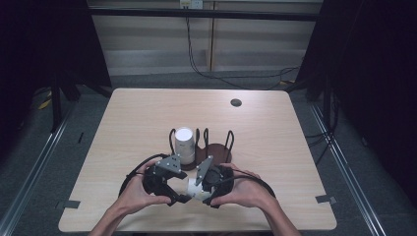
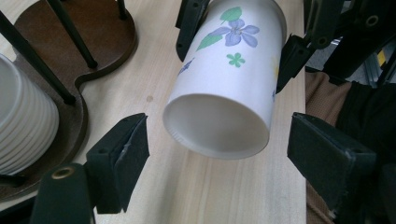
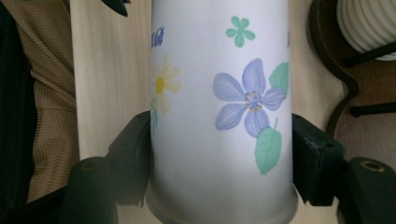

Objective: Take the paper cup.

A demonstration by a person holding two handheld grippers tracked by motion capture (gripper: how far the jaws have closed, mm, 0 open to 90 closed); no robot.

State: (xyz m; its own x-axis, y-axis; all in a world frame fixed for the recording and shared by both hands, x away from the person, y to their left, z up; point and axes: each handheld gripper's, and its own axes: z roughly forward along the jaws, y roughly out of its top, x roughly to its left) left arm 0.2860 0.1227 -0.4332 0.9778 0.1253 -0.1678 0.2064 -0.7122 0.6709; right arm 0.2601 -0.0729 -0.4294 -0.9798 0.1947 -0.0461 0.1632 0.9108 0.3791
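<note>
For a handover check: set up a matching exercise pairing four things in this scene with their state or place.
Things:
1. flowered cup
2. left claw
3. stack of white cups
4. right claw

States or places:
A. jaws apart around the cup's open end, pads not touching it
B. stands in the dark wooden rack
C. held lying sideways above the table
D. shut on the cup's wall

Pairs: 1-C, 2-A, 3-B, 4-D

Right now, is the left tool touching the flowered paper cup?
Apart. The left gripper view shows the left tool open, with gaps between both pads and the flowered paper cup.
</note>
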